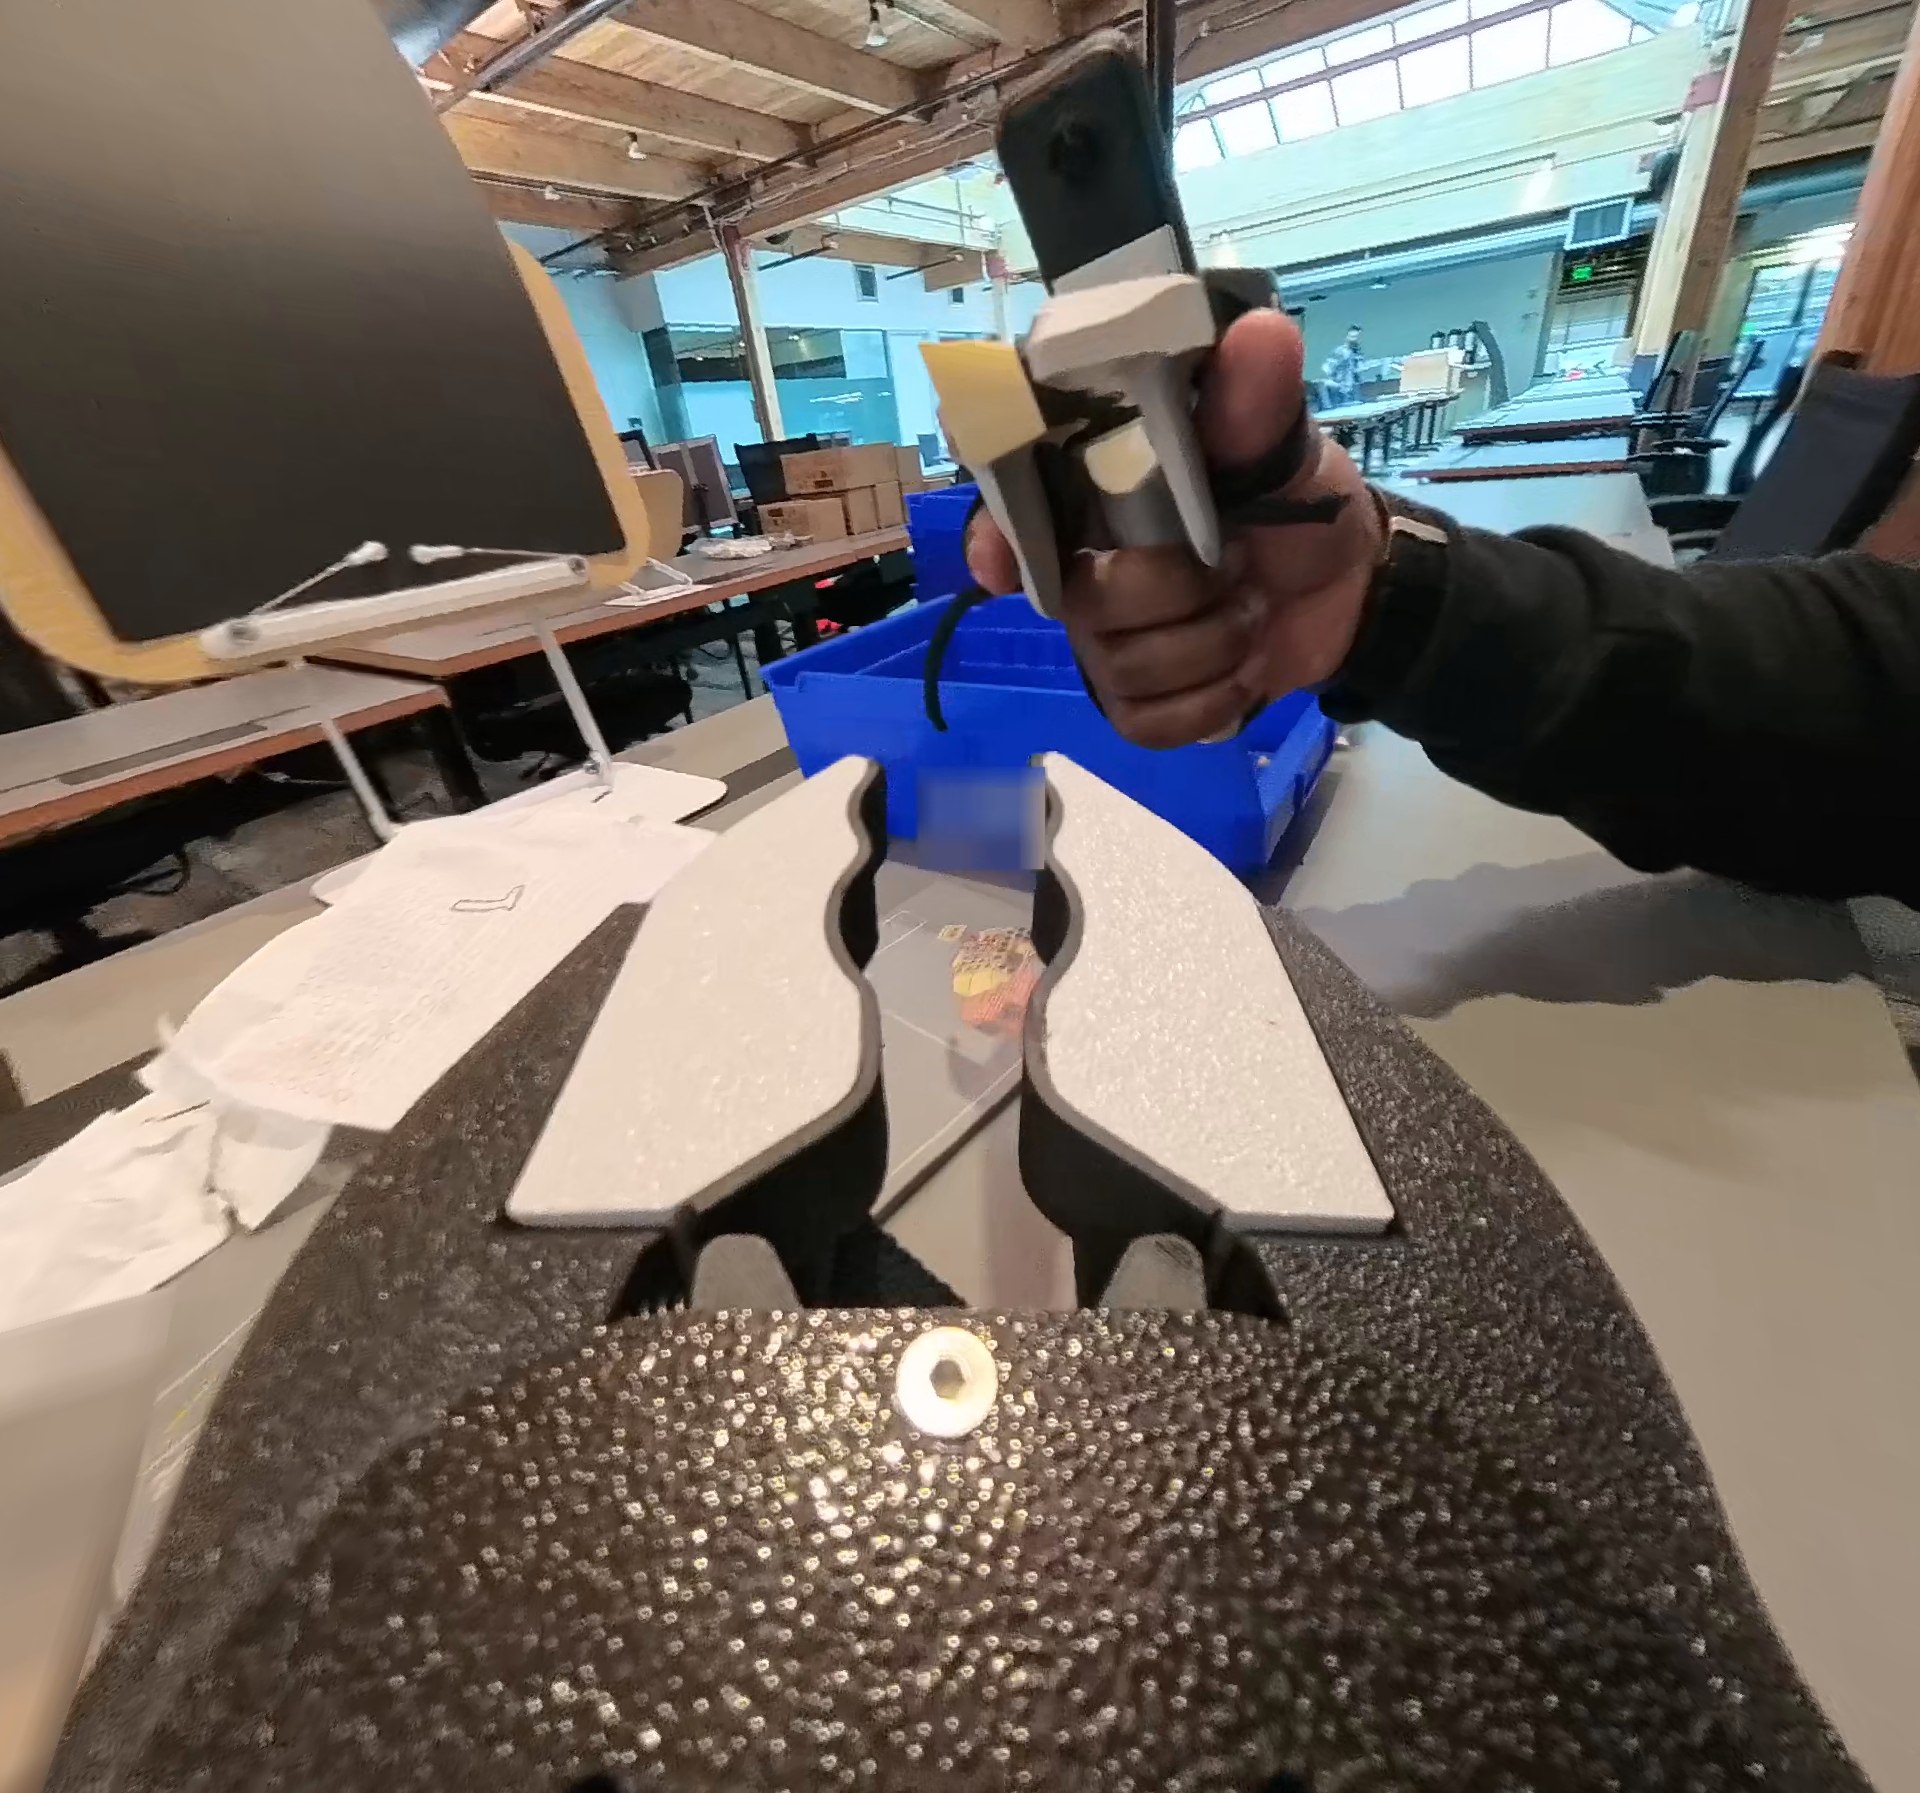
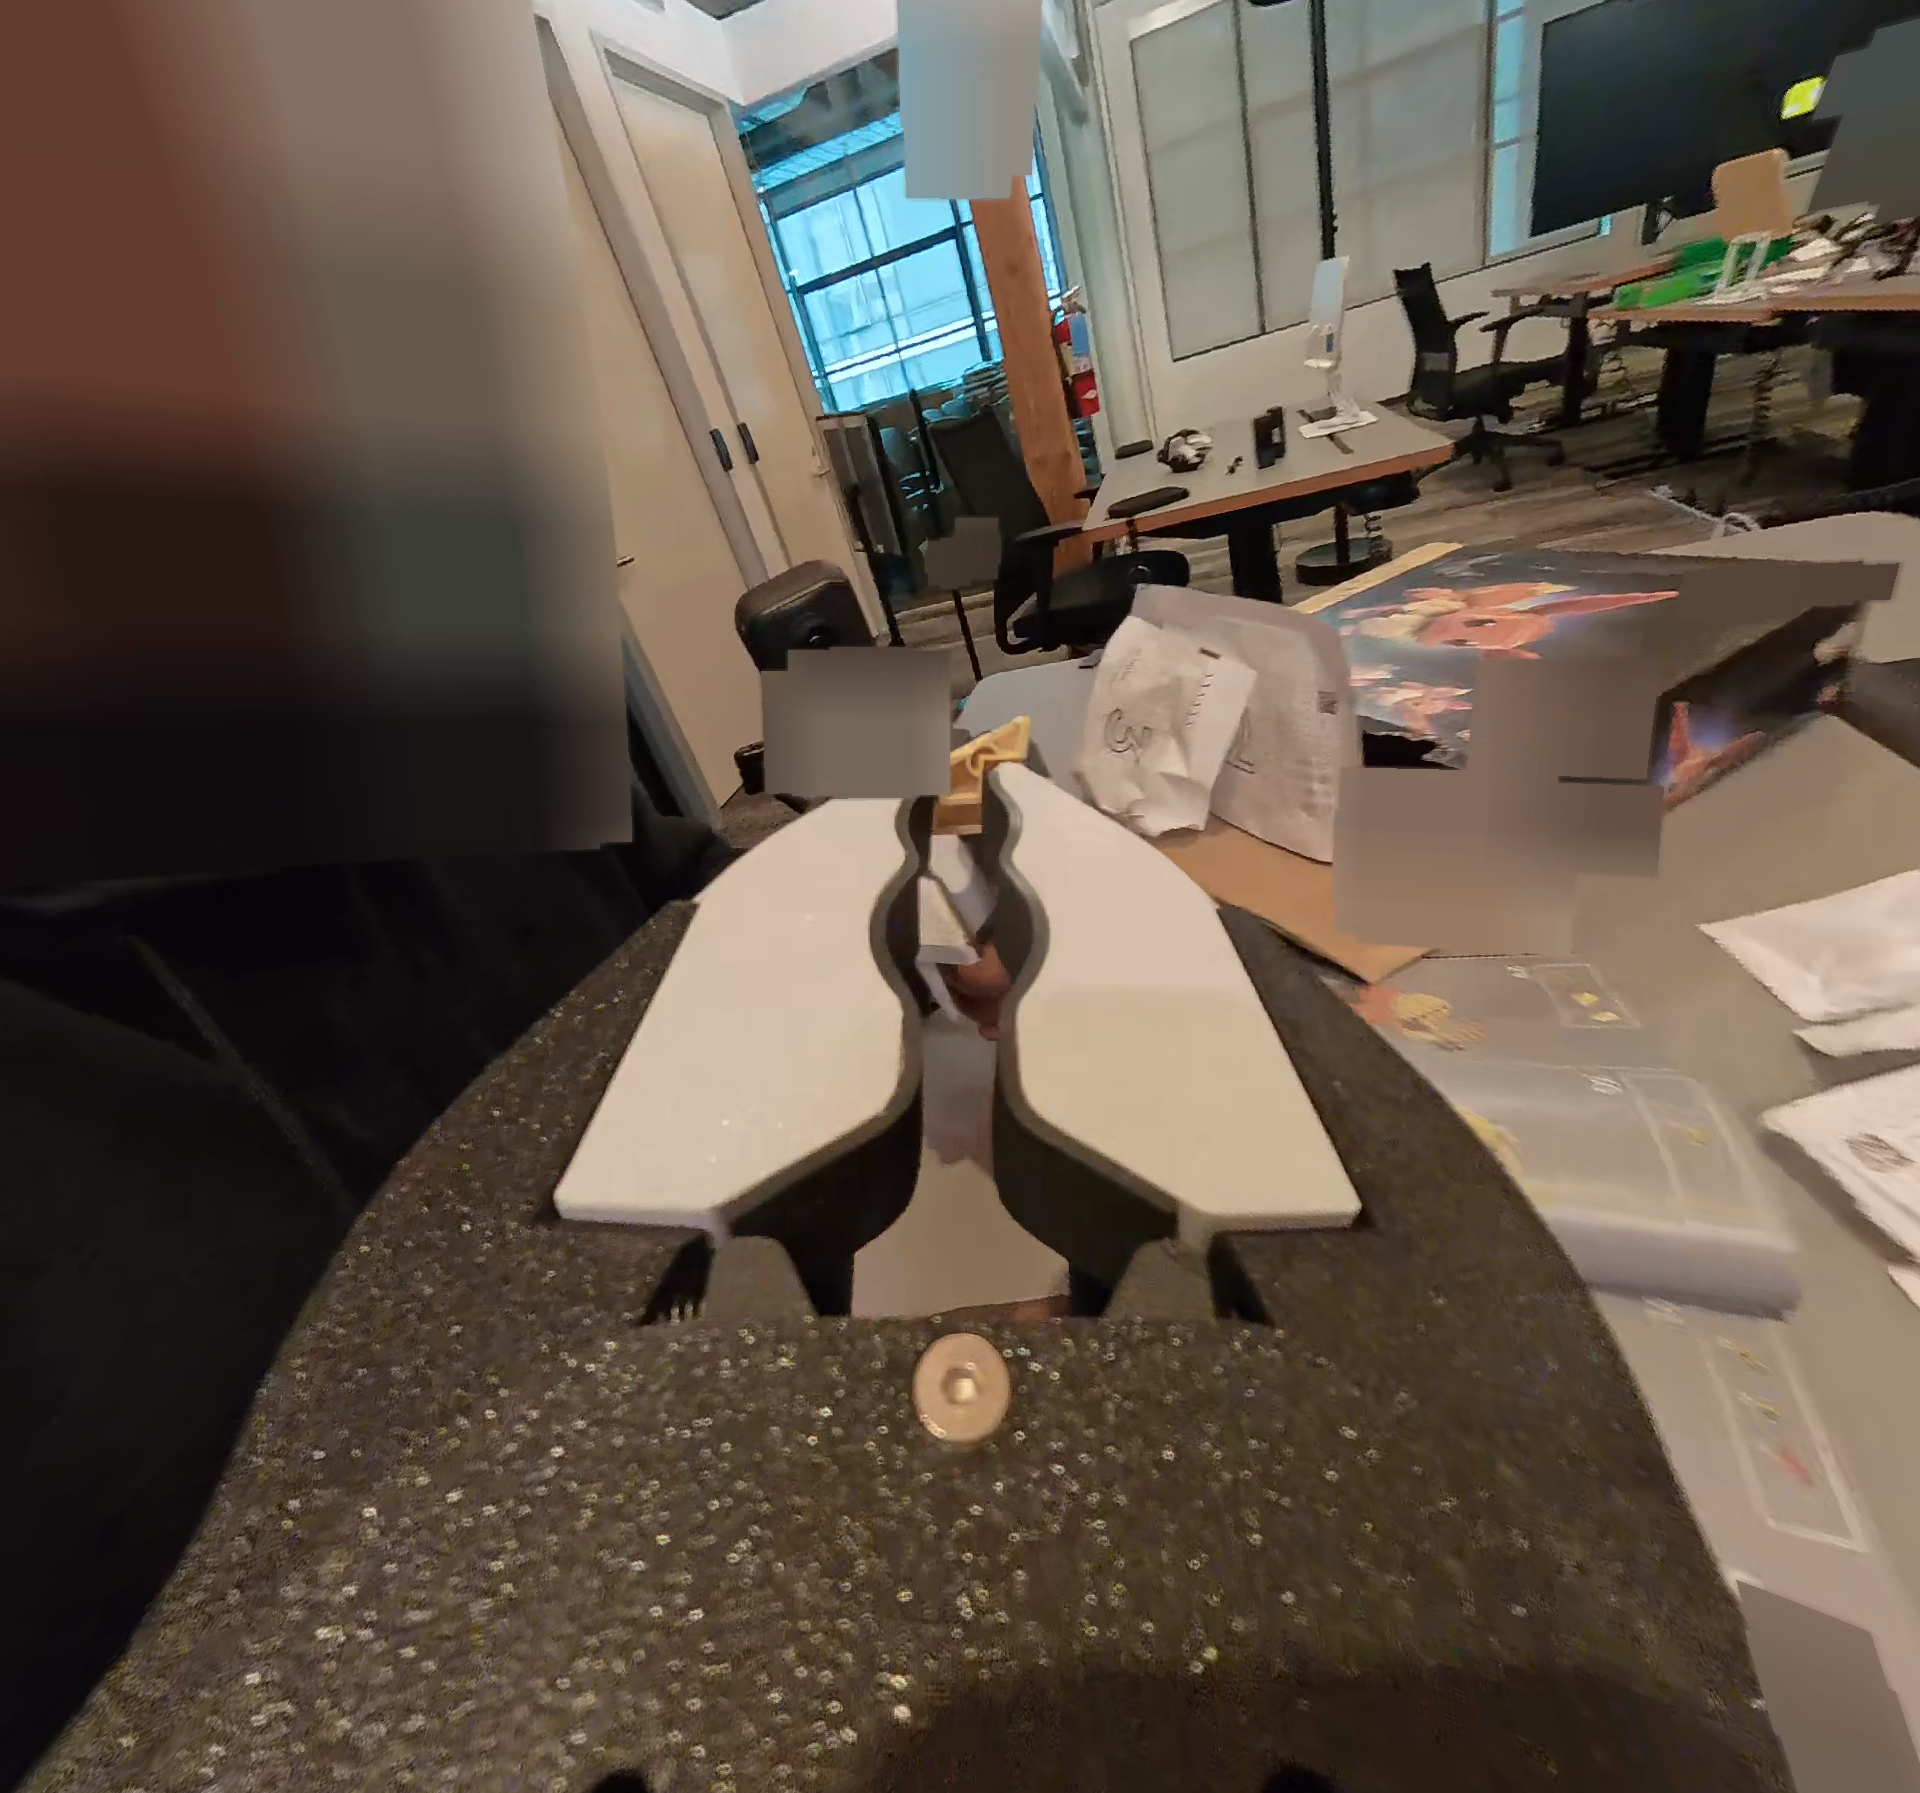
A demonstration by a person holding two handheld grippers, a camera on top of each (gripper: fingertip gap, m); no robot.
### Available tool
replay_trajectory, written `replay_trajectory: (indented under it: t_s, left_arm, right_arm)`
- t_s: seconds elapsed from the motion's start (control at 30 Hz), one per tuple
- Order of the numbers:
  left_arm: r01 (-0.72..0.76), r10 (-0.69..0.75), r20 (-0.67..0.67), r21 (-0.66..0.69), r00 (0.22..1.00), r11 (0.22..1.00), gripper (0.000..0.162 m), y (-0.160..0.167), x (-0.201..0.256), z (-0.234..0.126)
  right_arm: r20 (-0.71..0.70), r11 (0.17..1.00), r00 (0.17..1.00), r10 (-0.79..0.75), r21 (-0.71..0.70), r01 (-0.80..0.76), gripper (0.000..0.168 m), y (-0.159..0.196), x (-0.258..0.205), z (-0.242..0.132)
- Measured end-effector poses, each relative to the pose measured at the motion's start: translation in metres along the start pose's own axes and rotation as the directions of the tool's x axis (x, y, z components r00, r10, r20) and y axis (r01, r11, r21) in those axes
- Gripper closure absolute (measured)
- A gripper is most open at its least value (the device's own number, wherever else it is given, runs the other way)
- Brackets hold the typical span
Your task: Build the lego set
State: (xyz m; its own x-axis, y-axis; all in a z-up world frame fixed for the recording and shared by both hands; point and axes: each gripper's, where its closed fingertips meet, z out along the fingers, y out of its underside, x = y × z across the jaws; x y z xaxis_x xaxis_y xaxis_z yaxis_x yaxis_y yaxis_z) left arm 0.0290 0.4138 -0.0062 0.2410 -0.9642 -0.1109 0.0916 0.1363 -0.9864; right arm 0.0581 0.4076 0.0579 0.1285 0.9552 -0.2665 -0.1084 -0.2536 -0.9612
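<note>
Between the nearly closed fingers of the right gripper (image 2: 954, 798) sits a small lego piece (image 2: 985, 761), tan at its outer end with a white part further in. The tan end pokes out past the fingertips, and both fingers press against the piece. The left wrist view shows the same gripper (image 1: 1122, 574) raised above the far side of the table (image 1: 1558, 1172), fingers pointing down and towards the camera, with the tan lego piece (image 1: 977, 393) sticking out sideways near its body. A hand (image 1: 1195, 621) in a dark sleeve (image 1: 1662, 683) holds it by the handle.

The left gripper (image 1: 961, 777) hangs lower and nearer, with its jaws parted and nothing between them. Through that gap shows an instruction booklet (image 1: 925, 1016) lying flat on the table, a colourful printed picture on its page. The right wrist view shows the booklet (image 2: 1621, 1151) spread open towards the table's right edge.

Just behind the booklet, at the far side of the table, stands a blue bin (image 1: 1143, 777). White paper bags (image 1: 436, 964) lie crumpled along the left edge, and a dark screen on a white stand (image 1: 260, 289) rises over them. In the right wrist view more white paper bags (image 2: 1174, 735) stand on a flat sheet of cardboard (image 2: 1278, 891), and beside them, further along the table (image 2: 1766, 808), lies the lego box (image 2: 1538, 631) with its picture side up.
</note>
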Motion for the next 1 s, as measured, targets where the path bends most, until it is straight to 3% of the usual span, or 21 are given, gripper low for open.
replay_trajectory:
  t_s: [0.17,0.33,0.73,1.0]
  left_arm:
    - [-0.051,0.051,0.094,0.004,0.994,0.999,0.137,0.006,-0.012,-0.035]
    - [-0.123,0.124,0.13,-0.019,0.984,0.992,0.137,0.01,-0.024,-0.057]
    - [-0.076,0.08,0.105,-0.045,0.991,0.996,0.137,0.017,-0.028,-0.057]
    - [-0.067,0.072,0.074,-0.059,0.995,0.996,0.135,0.021,-0.025,-0.053]
  right_arm:
    - [0.103,0.996,0.992,0.075,-0.059,-0.069,0.16,0.028,-0.017,0.041]
    - [0.144,0.988,0.98,0.139,-0.09,-0.127,0.16,0.041,-0.009,0.056]
    - [0.141,0.96,0.96,0.243,-0.177,-0.217,0.16,0.069,0.017,0.056]
    - [0.189,0.945,0.938,0.291,-0.21,-0.251,0.16,0.076,0.012,0.057]
